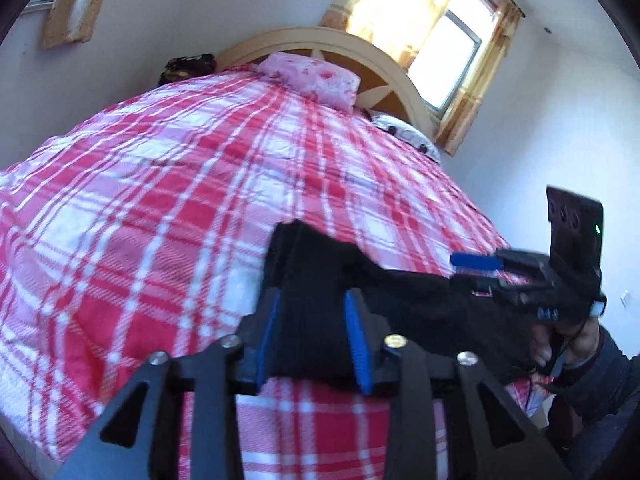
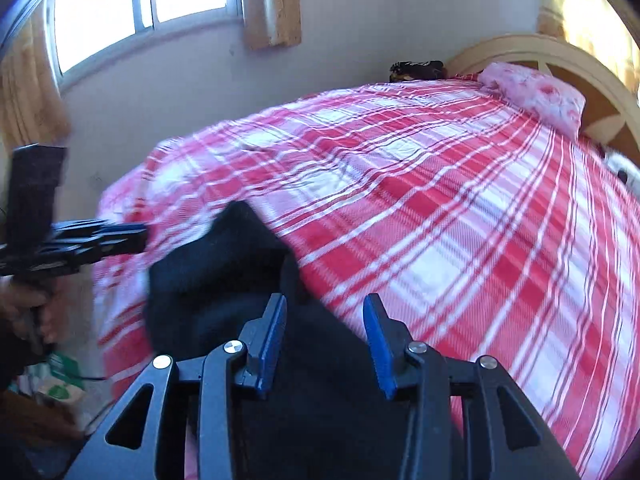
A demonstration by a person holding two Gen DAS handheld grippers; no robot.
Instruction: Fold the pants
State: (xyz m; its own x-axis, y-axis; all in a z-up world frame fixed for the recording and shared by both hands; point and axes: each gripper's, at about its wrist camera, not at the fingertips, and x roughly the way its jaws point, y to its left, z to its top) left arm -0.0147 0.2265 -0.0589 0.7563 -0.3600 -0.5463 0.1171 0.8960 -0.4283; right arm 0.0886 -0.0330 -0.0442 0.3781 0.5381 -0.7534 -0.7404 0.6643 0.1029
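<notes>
Blurring toward the right hand-held gripper (image 2: 325,344), black pants (image 2: 224,280) hide its grip.

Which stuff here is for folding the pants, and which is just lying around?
For the job:
black pants
left gripper
right gripper
plaid bedspread, the folding surface

Just lying about:
pink pillow
dark bundle by the headboard
curtains

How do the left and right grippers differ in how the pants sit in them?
In the left gripper the pants fill the whole gap; in the right gripper they cover only one pad's side, bedspread showing beside the other. Ahead of the left they end square; ahead of the right, in a rounded peak. Both stand open.
</notes>
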